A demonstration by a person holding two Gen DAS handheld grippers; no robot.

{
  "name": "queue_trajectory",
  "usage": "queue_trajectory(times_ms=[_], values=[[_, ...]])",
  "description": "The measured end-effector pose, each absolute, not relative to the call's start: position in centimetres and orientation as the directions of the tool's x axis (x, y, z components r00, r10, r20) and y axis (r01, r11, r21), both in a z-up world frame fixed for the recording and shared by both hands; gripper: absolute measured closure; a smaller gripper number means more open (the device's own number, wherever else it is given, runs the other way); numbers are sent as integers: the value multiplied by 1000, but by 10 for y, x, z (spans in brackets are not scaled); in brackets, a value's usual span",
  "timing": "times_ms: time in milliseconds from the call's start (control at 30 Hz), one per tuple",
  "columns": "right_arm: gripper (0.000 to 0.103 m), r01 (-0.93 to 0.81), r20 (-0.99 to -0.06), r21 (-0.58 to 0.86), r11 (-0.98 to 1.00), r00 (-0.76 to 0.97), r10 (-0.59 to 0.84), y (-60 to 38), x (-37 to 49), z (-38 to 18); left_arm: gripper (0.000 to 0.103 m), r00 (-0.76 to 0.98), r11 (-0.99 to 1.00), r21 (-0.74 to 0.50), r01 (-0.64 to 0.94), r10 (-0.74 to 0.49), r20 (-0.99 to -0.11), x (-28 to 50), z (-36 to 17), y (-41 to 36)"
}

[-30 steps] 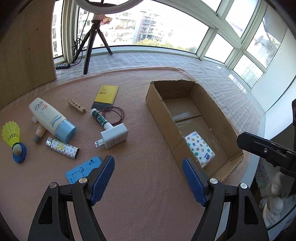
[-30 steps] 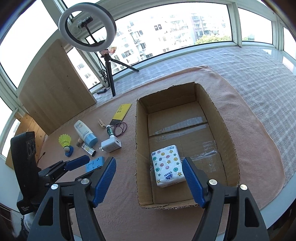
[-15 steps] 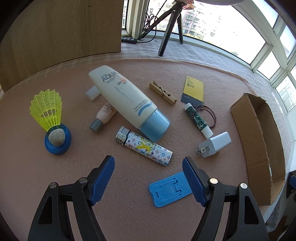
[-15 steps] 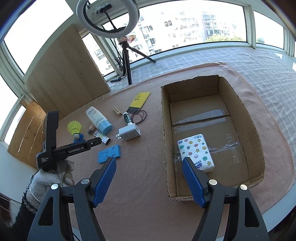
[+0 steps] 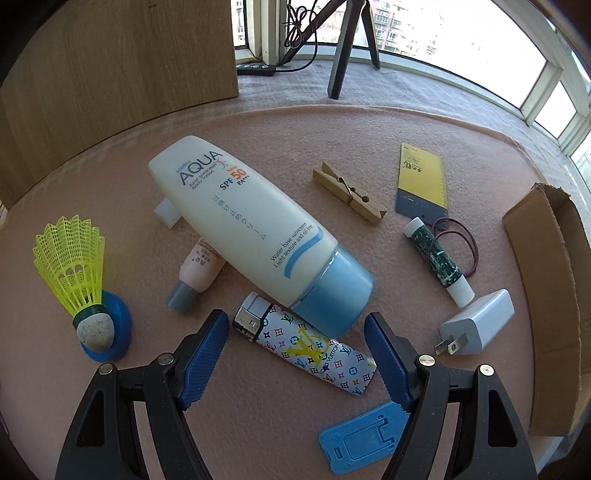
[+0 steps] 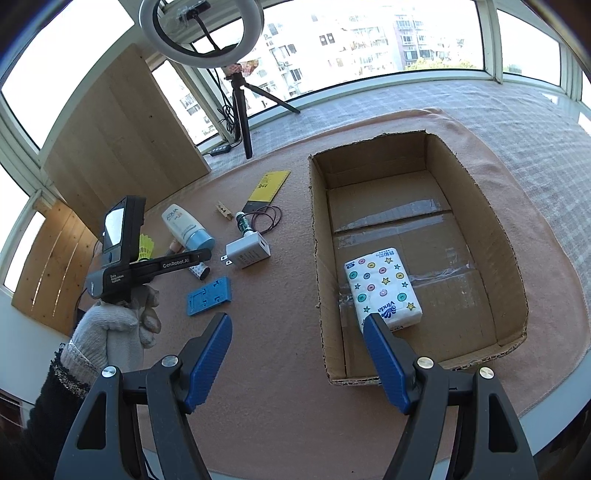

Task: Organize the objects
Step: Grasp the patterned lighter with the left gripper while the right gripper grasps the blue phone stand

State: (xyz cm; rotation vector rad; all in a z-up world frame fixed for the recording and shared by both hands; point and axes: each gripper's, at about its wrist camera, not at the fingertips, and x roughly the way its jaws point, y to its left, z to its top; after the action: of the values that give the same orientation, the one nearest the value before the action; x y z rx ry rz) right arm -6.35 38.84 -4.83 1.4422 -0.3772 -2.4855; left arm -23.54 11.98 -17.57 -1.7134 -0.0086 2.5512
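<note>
My left fingers (image 5: 295, 354) gape empty over the patterned lighter (image 5: 306, 345), whose top end touches the sunscreen tube (image 5: 255, 236); a blue phone stand (image 5: 364, 439) lies just below. My right fingers (image 6: 297, 354) hang wide and empty by the cardboard box (image 6: 319, 236) holding the tissue pack (image 6: 382, 286)

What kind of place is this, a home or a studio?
Probably a glazed balcony or sunroom in an upper-floor flat, set up for filming. Curved windows look out on apartment blocks, a ring light stands on a tripod, and small household things lie on a pink cloth beside a cardboard box.
</note>
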Motion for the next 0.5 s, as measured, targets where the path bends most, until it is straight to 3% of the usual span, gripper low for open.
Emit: queue_trajectory(times_ms=[333,500], values=[[33,119,-819,343,-932,-448,-359,371,-70,-55,29,-400,-996,-11,-91,47,-915,-219,-175,111],[33,179,-824,333,-926,-422,-378,348,-78,-58,42,-418,-995,-26,-99,65,-906,-202,-172,98]])
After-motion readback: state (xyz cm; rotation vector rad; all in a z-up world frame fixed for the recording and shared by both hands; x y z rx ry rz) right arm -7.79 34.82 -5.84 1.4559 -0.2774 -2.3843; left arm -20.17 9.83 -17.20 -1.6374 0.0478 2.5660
